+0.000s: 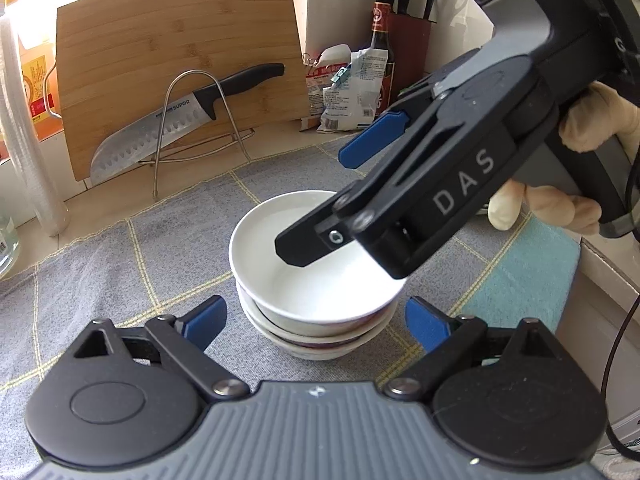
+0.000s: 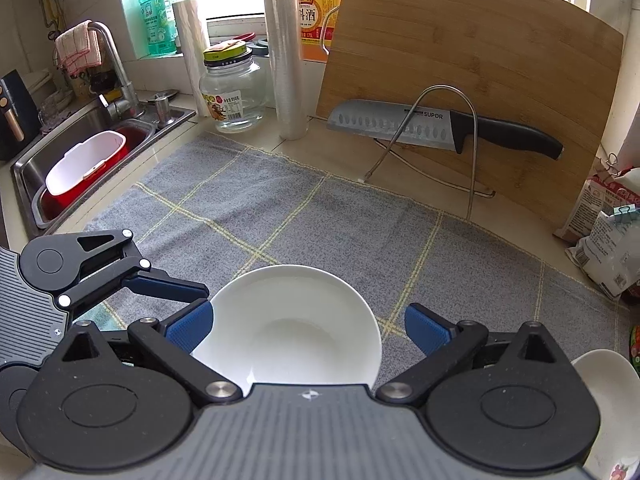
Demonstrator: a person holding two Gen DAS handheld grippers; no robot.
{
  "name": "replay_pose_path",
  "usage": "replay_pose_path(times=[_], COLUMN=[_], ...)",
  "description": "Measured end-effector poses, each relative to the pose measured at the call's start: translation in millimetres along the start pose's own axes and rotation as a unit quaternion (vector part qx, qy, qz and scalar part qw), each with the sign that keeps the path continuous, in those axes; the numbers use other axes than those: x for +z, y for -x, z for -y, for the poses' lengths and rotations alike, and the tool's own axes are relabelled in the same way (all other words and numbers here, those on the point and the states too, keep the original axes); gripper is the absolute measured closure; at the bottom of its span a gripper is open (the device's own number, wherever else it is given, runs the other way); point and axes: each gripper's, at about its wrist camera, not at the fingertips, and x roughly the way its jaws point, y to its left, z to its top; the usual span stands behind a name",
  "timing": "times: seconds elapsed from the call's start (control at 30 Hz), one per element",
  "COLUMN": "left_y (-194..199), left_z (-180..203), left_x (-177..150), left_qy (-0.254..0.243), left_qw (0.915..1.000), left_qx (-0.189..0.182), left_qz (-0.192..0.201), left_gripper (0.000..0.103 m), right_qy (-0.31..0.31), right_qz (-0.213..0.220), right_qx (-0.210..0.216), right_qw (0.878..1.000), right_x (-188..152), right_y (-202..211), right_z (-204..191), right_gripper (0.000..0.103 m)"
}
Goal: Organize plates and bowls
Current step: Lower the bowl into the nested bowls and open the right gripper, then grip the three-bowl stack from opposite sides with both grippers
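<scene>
A stack of three white bowls (image 1: pixel 312 280) stands on the grey checked cloth (image 1: pixel 120 264); the top bowl also shows in the right wrist view (image 2: pixel 288 320). My left gripper (image 1: pixel 316 322) is open, its blue pads either side of the stack's near side, not touching. My right gripper (image 2: pixel 308 328) is open above the top bowl, with the bowl between its fingers; in the left wrist view it (image 1: pixel 320 200) reaches in from the right with one black finger over the bowl's inside. Another white bowl (image 2: pixel 608 400) sits at the right edge.
A bamboo cutting board (image 1: pixel 176 60) and a knife (image 1: pixel 180 124) on a wire rack stand behind the cloth. Bags (image 1: pixel 348 88), a bottle and a knife block stand at back right. A glass jar (image 2: pixel 232 92), plastic rolls and a sink (image 2: pixel 80 160) with a red-and-white tub lie to the left.
</scene>
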Motion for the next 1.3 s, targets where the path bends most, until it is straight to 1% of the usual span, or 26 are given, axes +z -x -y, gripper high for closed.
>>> replay_pose_path(times=[0.3, 0.47, 0.53, 0.77, 0.9, 1.07, 1.13, 1.27, 1.3], left_y=[9, 5, 2, -19, -34, -50, -54, -62, -63], left_z=[-20, -27, -28, -26, -27, -24, -22, -13, -12], left_x=[-15, -24, -28, -36, -40, -41, -39, -35, -35], left_qy=[0.012, 0.007, -0.001, -0.026, -0.02, -0.011, -0.012, -0.034, -0.035], left_qw=[0.9999, 1.0, 1.0, 0.9988, 0.998, 0.9973, 0.9976, 0.996, 0.9957], left_qx=[0.006, 0.0, -0.006, -0.027, -0.032, -0.024, -0.016, 0.0, -0.001], left_qz=[0.011, -0.002, -0.007, -0.032, -0.05, -0.069, -0.067, -0.083, -0.086], left_gripper=[0.007, 0.007, 0.007, 0.007, 0.007, 0.007, 0.005, 0.001, 0.001], right_qy=[0.015, 0.006, -0.001, -0.03, -0.046, -0.037, -0.03, -0.014, -0.009], right_qz=[0.016, 0.018, 0.019, -0.008, -0.032, -0.055, -0.062, -0.07, -0.073], right_qx=[-0.017, -0.022, -0.032, -0.063, -0.076, -0.08, -0.079, -0.064, -0.06], right_qw=[1.0, 1.0, 0.999, 0.998, 0.996, 0.995, 0.995, 0.995, 0.996], right_x=[-16, -29, -36, -65, -82, -98, -103, -108, -109], right_y=[10, 17, 20, 22, 16, 1, -7, -23, -27], right_z=[-14, -20, -23, -29, -24, -13, -7, 5, 7], right_gripper=[0.0, 0.0, 0.0, 0.0, 0.0, 0.0, 0.0, 0.0, 0.0])
